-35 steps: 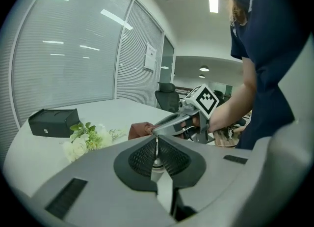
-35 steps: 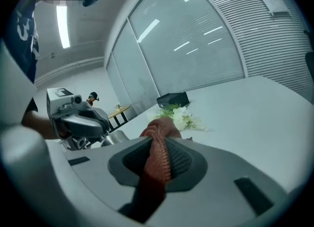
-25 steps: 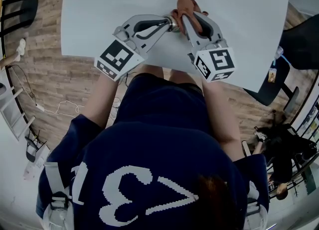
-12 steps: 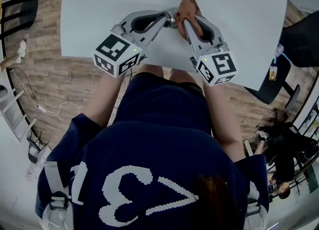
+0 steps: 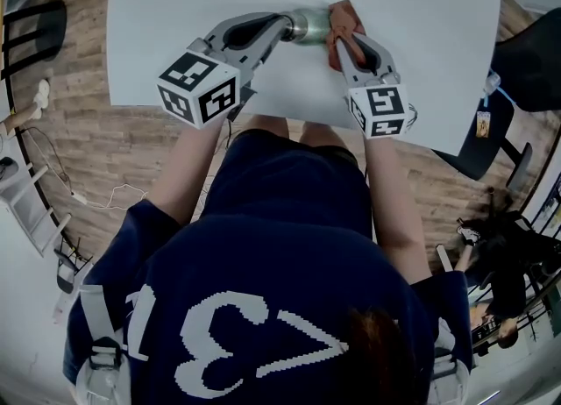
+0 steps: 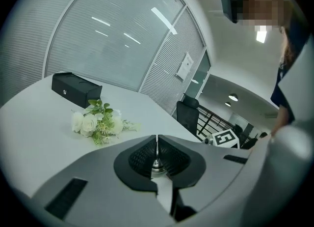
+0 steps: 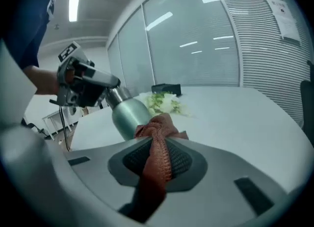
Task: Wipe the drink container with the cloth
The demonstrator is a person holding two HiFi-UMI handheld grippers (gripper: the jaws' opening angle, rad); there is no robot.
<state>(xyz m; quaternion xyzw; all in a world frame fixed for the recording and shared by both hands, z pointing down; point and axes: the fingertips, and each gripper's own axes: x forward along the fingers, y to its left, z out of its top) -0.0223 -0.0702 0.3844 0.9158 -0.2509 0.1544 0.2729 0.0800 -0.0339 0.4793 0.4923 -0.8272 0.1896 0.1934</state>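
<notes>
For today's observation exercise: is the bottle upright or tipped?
Tipped: the left gripper holds the bottle by its neck, body slanting toward the cloth in the right gripper.

A black box (image 6: 76,89) stands just behind the flowers (image 6: 98,123) — on their near side only the drink container (image 5: 308,24) interrupts open counter (image 5: 175,26).

My left gripper (image 5: 291,26) angles in from the left, jaws pinched nearly together on the bottle (image 5: 312,24) top. My right gripper (image 5: 344,44) points forward, clamping the cloth (image 5: 344,17). Both forearms are outstretched.
</notes>
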